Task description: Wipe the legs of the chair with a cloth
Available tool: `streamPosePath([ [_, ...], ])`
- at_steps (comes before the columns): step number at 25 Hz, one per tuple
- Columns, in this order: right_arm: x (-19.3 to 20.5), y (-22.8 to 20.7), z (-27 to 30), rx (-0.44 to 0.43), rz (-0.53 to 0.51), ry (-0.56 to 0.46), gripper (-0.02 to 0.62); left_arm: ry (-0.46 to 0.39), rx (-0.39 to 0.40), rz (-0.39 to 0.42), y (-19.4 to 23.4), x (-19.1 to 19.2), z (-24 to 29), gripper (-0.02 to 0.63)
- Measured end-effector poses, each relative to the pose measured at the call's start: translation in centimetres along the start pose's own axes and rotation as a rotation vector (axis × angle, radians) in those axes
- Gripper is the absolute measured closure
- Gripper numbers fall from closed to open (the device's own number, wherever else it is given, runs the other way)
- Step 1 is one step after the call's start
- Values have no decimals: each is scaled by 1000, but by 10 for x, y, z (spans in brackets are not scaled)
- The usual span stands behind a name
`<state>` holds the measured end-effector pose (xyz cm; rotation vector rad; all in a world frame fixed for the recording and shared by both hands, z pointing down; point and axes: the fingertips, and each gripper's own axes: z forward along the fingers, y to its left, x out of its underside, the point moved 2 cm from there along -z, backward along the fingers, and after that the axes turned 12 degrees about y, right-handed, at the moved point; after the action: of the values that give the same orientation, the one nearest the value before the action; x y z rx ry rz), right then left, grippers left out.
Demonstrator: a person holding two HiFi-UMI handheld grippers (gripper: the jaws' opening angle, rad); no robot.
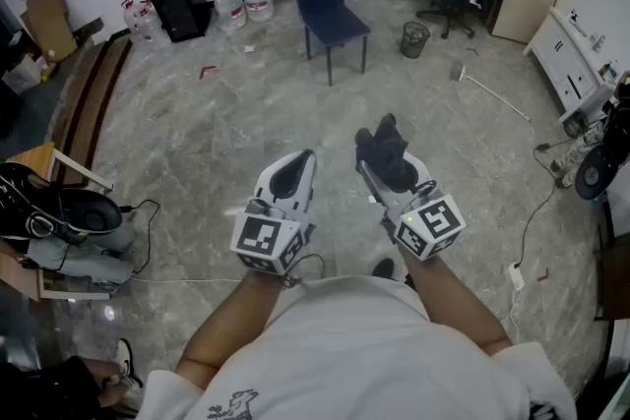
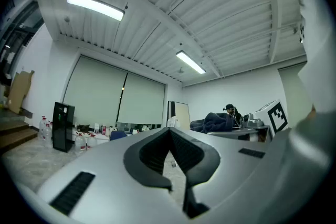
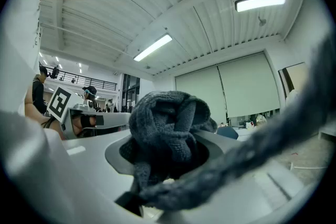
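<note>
Nearest, the left gripper (image 1: 298,167) was held with its jaws closed together on nothing, and just to its right the right gripper (image 1: 386,168) pinched a bunched dark grey cloth (image 1: 382,143) between its jaws. Far beyond both, the blue chair (image 1: 330,3) stood on the marbled floor (image 1: 197,133), well apart from the cloth

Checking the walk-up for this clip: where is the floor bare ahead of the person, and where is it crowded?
Bare floor fills the middle, in front of the chair. Crowded: water jugs left of the chair, bin and broom to its right, cables by the right wall.
</note>
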<state>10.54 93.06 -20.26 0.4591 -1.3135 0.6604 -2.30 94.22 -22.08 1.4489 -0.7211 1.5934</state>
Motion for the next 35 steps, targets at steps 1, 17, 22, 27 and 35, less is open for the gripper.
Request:
streamPosePath([
  [1,-1,2,-1,-1,1,0,445,-2,1,-3,0,-1,-1,598],
  [17,2,4,2,9,-5,2,445,-1,-5,-11,5,0,-4,598],
  [22,13,-17,27,3,0,2,445,-3,-18,-15,24,10,18,598],
  [27,18,-78,68,0,34,11,445,-22,-29,-25,51,7,77,598],
  [35,0,-256,166,-25,57,-7,445,-3,-69,-37,108,-12,262,598],
])
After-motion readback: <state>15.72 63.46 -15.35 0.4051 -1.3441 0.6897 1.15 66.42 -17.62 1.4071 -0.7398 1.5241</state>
